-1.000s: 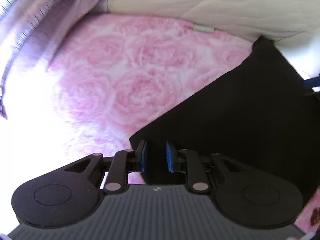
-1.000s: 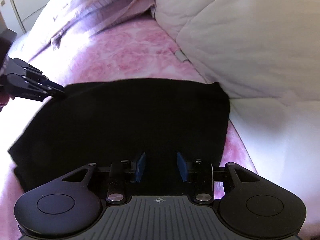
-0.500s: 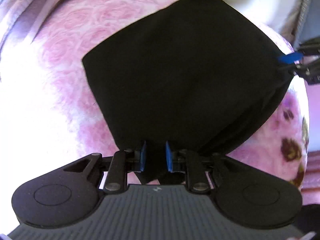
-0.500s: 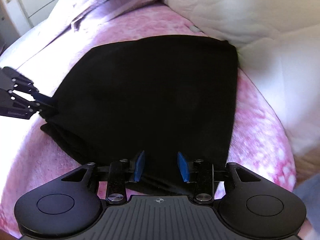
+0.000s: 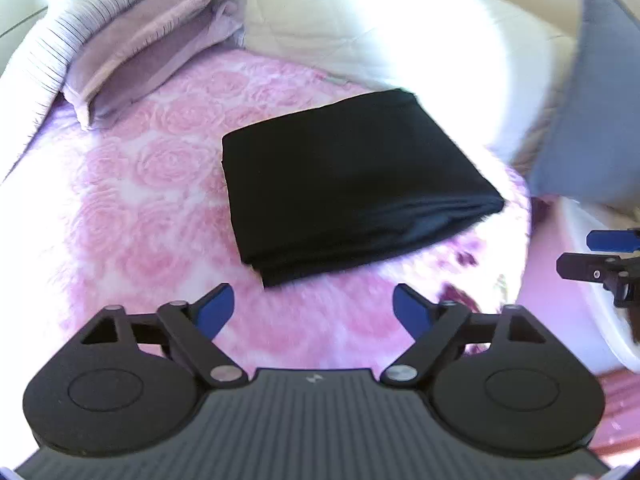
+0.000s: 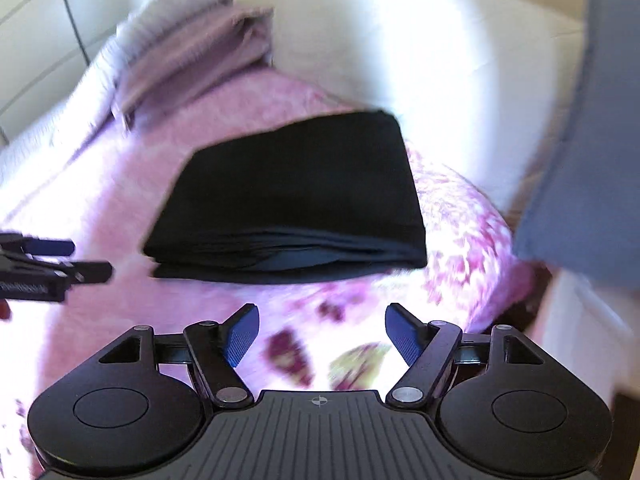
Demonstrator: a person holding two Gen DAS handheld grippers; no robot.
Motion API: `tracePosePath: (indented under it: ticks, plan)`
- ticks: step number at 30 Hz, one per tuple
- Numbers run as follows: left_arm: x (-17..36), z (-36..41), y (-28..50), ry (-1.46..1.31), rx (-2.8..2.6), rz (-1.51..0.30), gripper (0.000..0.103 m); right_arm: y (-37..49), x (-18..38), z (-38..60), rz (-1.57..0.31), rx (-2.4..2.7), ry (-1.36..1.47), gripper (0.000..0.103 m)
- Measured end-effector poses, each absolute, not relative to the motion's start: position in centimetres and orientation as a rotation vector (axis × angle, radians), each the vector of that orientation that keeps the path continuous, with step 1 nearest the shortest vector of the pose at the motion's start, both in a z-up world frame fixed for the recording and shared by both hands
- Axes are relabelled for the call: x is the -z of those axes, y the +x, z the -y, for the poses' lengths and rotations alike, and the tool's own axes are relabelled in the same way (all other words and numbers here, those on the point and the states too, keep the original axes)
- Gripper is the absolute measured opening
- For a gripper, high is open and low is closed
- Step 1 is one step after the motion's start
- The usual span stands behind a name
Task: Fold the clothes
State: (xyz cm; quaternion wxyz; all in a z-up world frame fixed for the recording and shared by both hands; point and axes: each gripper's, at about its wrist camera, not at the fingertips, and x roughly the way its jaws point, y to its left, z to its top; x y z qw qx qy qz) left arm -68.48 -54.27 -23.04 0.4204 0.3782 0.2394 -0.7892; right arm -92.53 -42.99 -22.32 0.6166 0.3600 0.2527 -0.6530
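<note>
Folded flat into a layered rectangle: smooth black fabric garment (image 5: 352, 184), lying on the plush pink rose-embossed bedspread (image 5: 152, 208). Beyond it, a puffy cream quilted duvet (image 5: 360, 28) and mauve fleecy folded blanket (image 5: 152, 48); at right, a grey-blue cushion (image 5: 592, 120). Left gripper (image 5: 313, 310) spread wide, holding nothing; right gripper (image 6: 322, 334) likewise apart, short of the garment. No legible writing.

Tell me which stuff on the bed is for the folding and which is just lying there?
For the folding: black cloth, folded flat; left gripper and right gripper, both open.

Just there: pink blanket, white quilt, purple bedding, grey pillow.
</note>
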Motion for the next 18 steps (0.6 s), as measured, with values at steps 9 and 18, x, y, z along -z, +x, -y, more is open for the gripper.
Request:
tracePosePath:
  ticks: [9, 18]
  plan:
    - [15.2, 43.9, -63.1, 0.873, 2.077, -0.532, 0.101, -83.1, 15.7, 31.9, -0.500, 1.663, 0.816, 0.079]
    - [11.7, 40.3, -60.9, 0.793, 2.067, -0.552, 0.101, -80.8, 11.3, 28.2, -0.469, 1.703, 0.798, 0.080]
